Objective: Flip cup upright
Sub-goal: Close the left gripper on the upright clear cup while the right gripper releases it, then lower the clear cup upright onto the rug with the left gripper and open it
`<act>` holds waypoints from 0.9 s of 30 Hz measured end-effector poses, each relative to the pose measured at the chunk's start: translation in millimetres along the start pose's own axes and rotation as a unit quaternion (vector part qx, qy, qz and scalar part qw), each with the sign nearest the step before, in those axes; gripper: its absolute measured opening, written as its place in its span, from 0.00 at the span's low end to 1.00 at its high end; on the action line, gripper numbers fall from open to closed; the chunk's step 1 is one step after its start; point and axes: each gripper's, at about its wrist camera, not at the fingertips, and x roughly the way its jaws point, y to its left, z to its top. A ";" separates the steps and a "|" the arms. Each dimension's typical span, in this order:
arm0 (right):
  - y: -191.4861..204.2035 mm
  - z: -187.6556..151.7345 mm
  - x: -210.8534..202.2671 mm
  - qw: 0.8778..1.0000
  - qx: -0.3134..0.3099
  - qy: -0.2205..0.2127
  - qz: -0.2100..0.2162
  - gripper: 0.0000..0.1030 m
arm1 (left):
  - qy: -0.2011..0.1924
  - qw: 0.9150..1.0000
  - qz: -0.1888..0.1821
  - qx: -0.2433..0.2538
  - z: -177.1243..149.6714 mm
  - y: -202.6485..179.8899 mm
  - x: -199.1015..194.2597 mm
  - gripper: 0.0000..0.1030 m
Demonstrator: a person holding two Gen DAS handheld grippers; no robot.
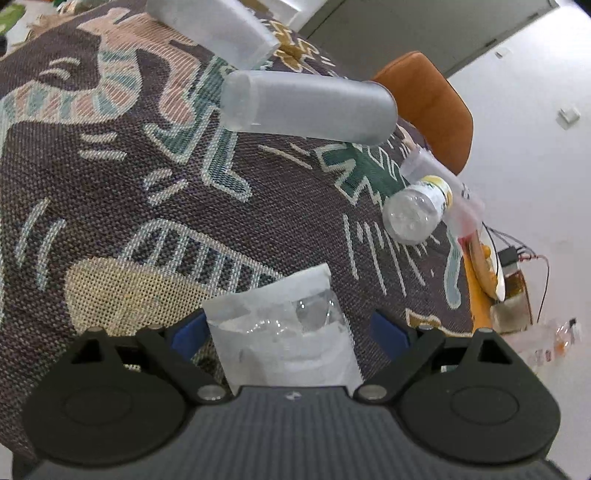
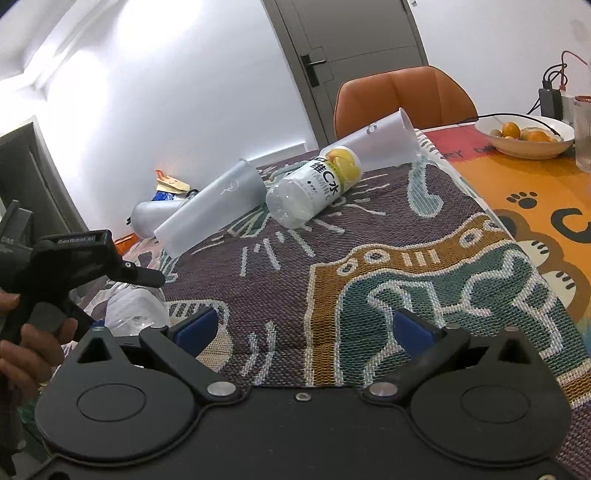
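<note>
A frosted plastic cup (image 1: 280,336) sits between the blue pads (image 1: 188,330) of my left gripper (image 1: 288,332), which is closed around it just above the woven cloth (image 1: 110,206). It also shows in the right wrist view (image 2: 136,310), under my left gripper (image 2: 122,275). Other frosted cups lie on their sides: one in the middle (image 1: 310,107) (image 2: 210,210), one farther back (image 1: 218,29) (image 2: 147,218), and one by the table edge (image 1: 439,184) (image 2: 384,140). My right gripper (image 2: 303,328) is open and empty above the cloth.
A clear bottle with a yellow label (image 1: 417,210) (image 2: 314,188) lies on its side beside the cups. A bowl of oranges (image 2: 524,136) and a ribbed glass (image 2: 583,133) stand on the orange tablecloth at the right. An orange chair (image 2: 402,99) stands behind the table.
</note>
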 end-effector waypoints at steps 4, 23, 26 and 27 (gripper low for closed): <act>-1.5 -0.4 4.6 1.000 0.005 0.005 0.002 1.00 | 0.003 1.000 -0.006 -0.017 3.5 3.9 0.8 0.90; 10.0 -1.3 6.4 1.000 0.001 0.008 0.007 1.00 | -0.042 0.998 -0.040 0.024 -0.3 -3.6 -17.5 0.65; 11.7 -1.1 5.8 1.000 0.000 0.007 0.007 1.00 | -0.070 0.995 -0.037 0.064 -3.7 -14.7 -27.3 0.65; 12.6 -1.0 5.3 1.000 -0.001 0.006 0.007 1.00 | -0.085 0.992 -0.031 0.084 -5.7 -19.4 -30.8 0.65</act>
